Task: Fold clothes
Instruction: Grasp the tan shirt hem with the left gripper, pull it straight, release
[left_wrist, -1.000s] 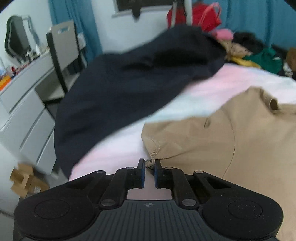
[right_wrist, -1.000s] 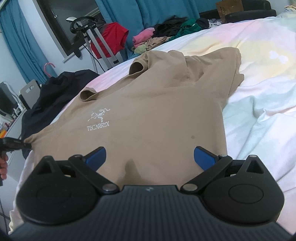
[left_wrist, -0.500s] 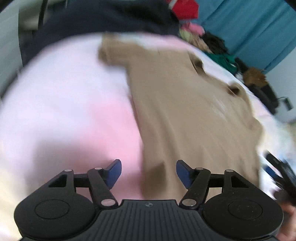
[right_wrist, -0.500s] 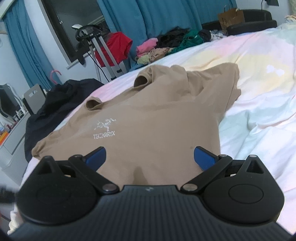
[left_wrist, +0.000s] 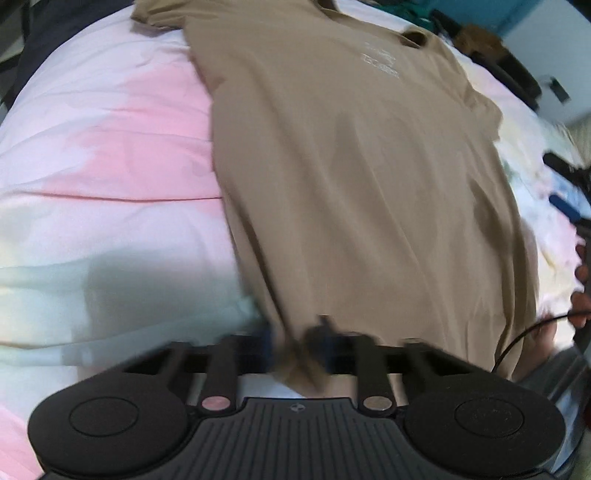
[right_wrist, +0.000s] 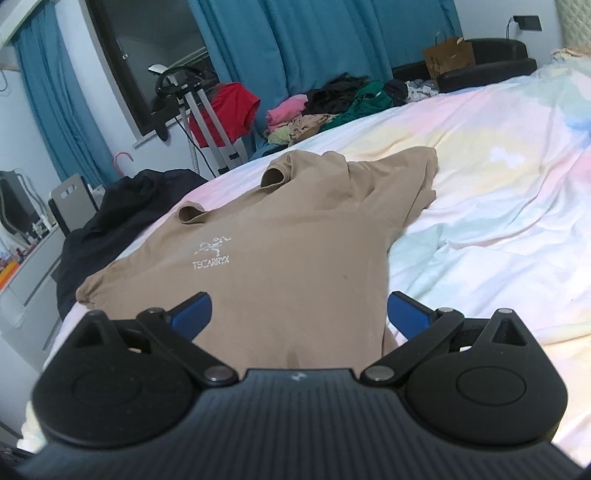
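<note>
Two claws over tan t-shirt (right_wrist: 295, 266), spread flat on bed (right_wrist: 498, 206). Left claw (left_wrist: 297, 345) closing, hem corner bunched between its blurred pads. Right claw (right_wrist: 299, 314) wide open above hem, gripping nothing.

The tan T-shirt (right_wrist: 295, 258) carries the one readable text: "TECARRYX" in pale capitals on its chest, directly under a small pale skeletal-creature emblem, seen from the right wrist view. In the left wrist view the same print on the shirt (left_wrist: 351, 166) is too blurred to read.
</note>
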